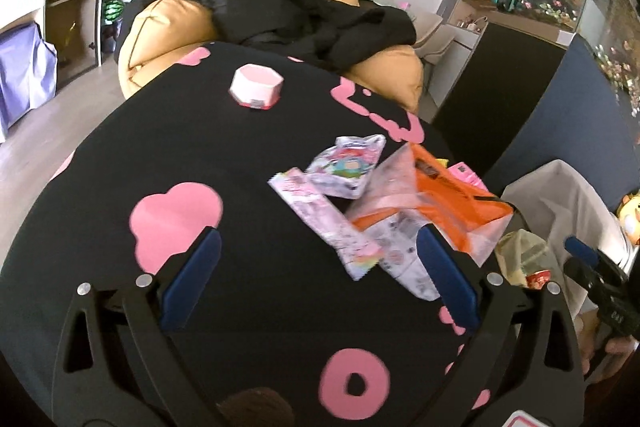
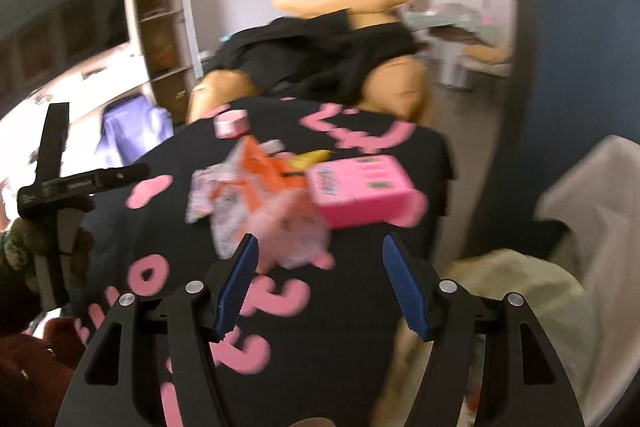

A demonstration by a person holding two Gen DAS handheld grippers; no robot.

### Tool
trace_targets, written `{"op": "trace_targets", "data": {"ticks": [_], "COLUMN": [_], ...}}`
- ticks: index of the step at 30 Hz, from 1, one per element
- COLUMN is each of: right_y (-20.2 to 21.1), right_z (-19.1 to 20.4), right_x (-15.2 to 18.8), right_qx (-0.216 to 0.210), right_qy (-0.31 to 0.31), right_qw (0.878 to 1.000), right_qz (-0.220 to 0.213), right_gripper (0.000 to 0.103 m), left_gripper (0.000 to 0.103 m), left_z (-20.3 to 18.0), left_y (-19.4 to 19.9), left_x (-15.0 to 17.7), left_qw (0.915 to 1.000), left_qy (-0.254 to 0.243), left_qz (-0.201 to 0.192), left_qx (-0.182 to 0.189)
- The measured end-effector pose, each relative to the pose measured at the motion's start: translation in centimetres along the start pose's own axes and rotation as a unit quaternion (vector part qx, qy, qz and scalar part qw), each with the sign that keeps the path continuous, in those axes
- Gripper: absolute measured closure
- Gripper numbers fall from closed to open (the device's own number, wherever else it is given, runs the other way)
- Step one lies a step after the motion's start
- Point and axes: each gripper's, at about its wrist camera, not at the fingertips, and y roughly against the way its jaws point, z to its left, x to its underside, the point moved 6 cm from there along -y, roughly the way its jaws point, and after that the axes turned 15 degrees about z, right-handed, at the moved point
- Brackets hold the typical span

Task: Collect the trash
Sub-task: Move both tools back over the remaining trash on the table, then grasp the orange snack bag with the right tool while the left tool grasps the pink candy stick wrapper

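Left tongs (image 1: 318, 263): jaws wide apart, empty, above the black-and-pink desk (image 1: 248, 327), wrappers (image 1: 320, 211) between and just beyond the tips. Right tongs (image 2: 318, 259): jaws apart, empty, near the same litter pile. Orange packet (image 1: 452, 195) lies over the wrappers; pink box (image 2: 362, 189) beside it; pink cup (image 1: 258, 85) farther off. White bin bag (image 1: 568, 211) right of desk.

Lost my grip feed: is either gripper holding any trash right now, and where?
Nothing is held. The left gripper and right gripper are both open above the table; the wrapper pile lies untouched.
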Motion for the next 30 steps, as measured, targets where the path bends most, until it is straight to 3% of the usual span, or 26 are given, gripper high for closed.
{"op": "trace_targets", "data": {"ticks": [3,6,12,13,14,17,23,30], "right_y": [-2.5,-5.5,-11.2,-11.8,-12.2,-13.1,-11.7,-9.1], "right_z": [2.5,4.5,5.3,5.3,5.3,5.9,7.6,7.1], "right_x": [-3.0,-5.7,-9.1,-9.2,-9.1,-8.1,-3.5,1.5], "right_qx": [-0.005,-0.04,0.01,0.01,0.004,-0.032,-0.09,-0.059], "right_qy": [0.059,0.097,0.123,0.122,0.12,0.105,0.054,0.04], "right_qw": [0.998,0.994,0.99,0.99,0.99,0.988,0.983,0.986], "right_qz": [0.007,0.026,0.065,0.072,0.079,0.113,0.152,0.151], "right_gripper": [0.042,0.042,0.042,0.047,0.063,0.077,0.082,0.082], "left_gripper": [0.009,0.009,0.009,0.009,0.009,0.009,0.009,0.009], "left_z": [0.9,1.8,4.5,5.1,5.8,7.5,7.7,4.4], "left_y": [0.2,0.4,0.7,0.7,0.7,0.6,0.5,-1.3], "left_x": [0.2,0.6,1.1,1.1,1.3,1.5,1.9,1.8], "left_qw": [1.0,0.9999,0.9996,0.9994,0.9991,0.9974,0.9967,0.9979], "left_qy": [-0.006,-0.006,0.017,0.027,0.036,0.066,0.07,0.03], "left_qz": [0.0,0.011,0.022,0.021,0.022,0.025,0.028,0.052], "left_qx": [0.0,0.008,0.0,0.0,0.001,0.013,0.027,0.024]}}
